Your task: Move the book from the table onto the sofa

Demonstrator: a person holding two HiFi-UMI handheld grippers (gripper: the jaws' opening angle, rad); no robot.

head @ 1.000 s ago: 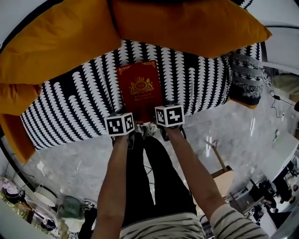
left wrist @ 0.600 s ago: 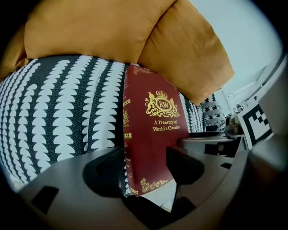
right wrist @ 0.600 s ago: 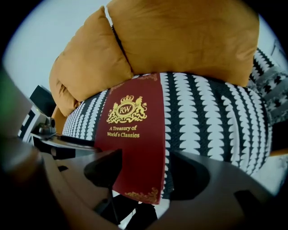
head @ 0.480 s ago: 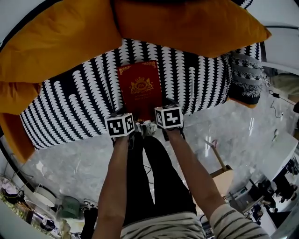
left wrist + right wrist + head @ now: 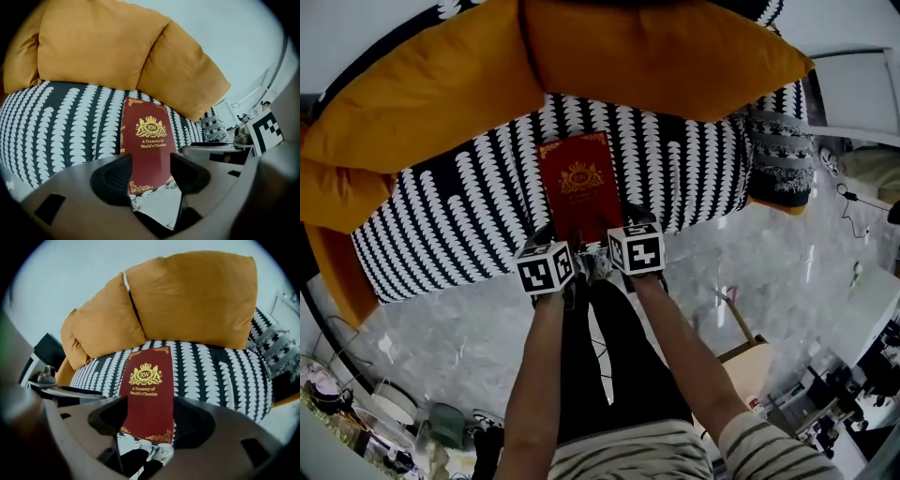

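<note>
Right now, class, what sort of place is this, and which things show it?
Probably a living room: a patterned sofa, big orange cushions on it, and a marbled floor in front.

The sofa [image 5: 450,202], covered in a black-and-white pattern, carried the red book [image 5: 578,187] flat on its seat, with orange cushions [image 5: 666,56] propped against its back.

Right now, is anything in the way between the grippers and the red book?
Nothing visible. The red book lies flat on the sofa seat, already where it belongs. The left gripper and right gripper hang open above its near end; the left's jaws have just been closing a little, on nothing.
</note>
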